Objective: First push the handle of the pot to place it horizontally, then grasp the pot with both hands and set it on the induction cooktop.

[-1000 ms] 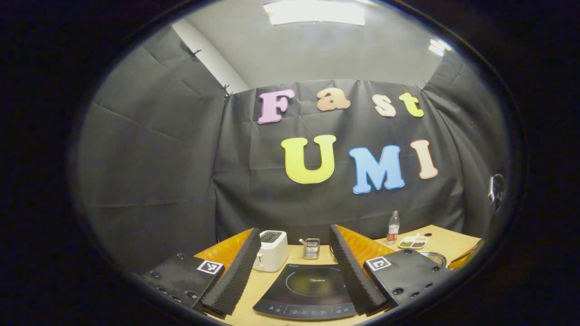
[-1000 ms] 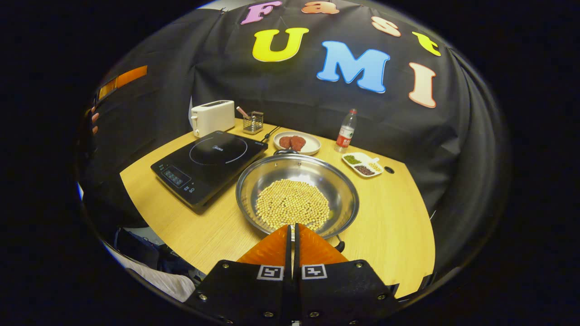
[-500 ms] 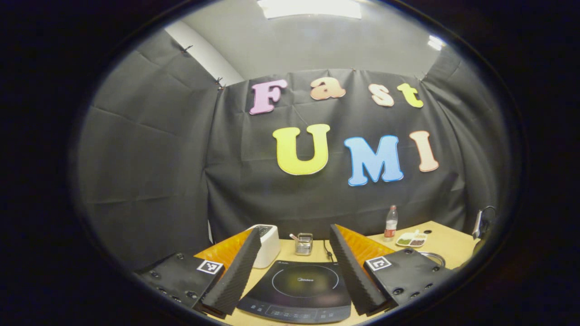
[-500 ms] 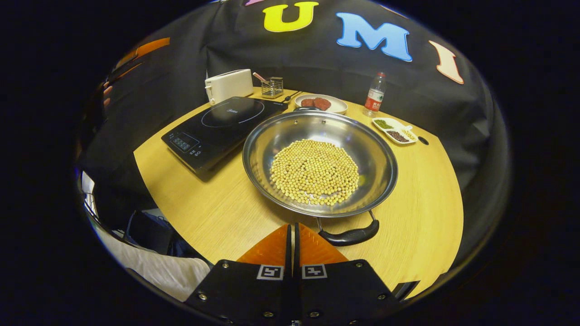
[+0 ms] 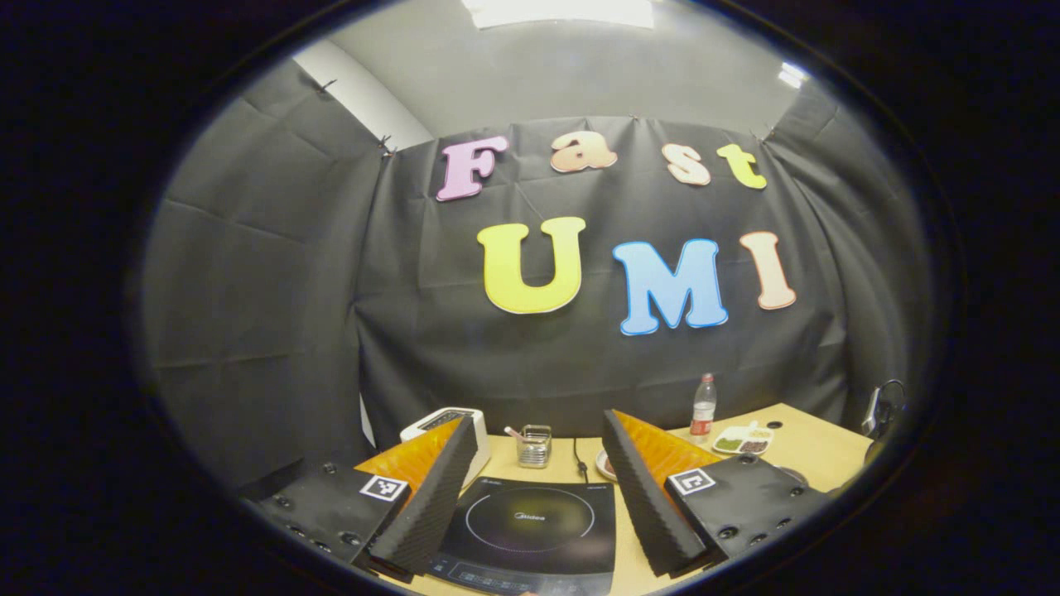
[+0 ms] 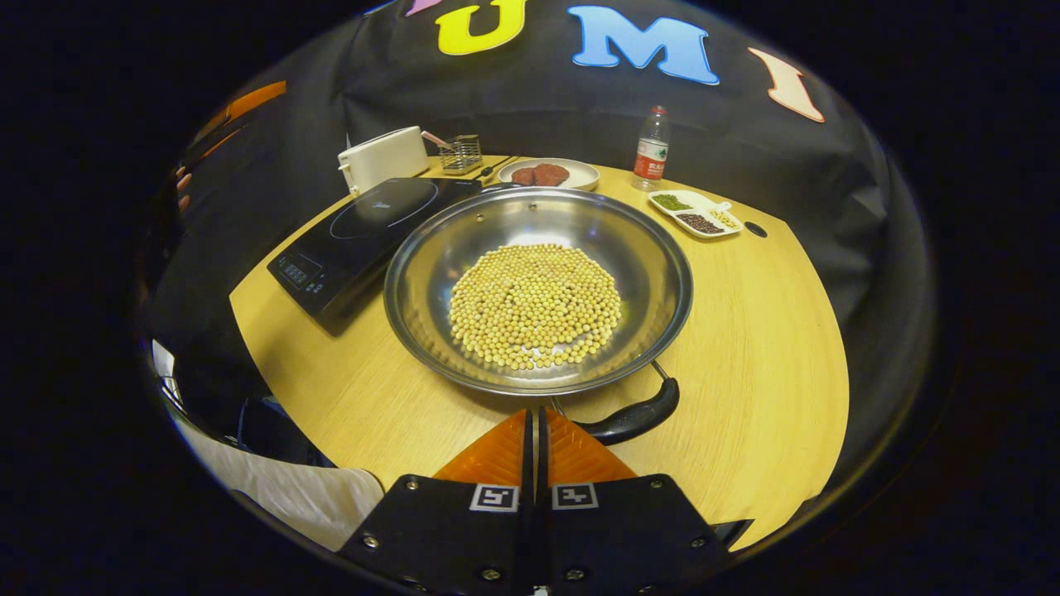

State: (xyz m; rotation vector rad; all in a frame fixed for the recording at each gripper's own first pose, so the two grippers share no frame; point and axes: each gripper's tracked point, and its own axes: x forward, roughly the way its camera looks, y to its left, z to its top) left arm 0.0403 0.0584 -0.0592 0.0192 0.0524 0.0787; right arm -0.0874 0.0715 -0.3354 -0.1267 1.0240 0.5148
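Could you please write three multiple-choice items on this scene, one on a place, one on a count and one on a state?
1. Where is the pot?
A. On the table, right of the induction cooktop
B. On the cooktop
C. On the toaster

2. How many bottles stand on the table?
A. Three
B. One
C. None

3. How is the right gripper?
A. Wide open
B. Clamped on the bottle
C. Shut, empty

Answers:
1. A, its base rests on wood.
2. B, a single bottle at the back.
3. C, its fingers meet just short of the pot handle.
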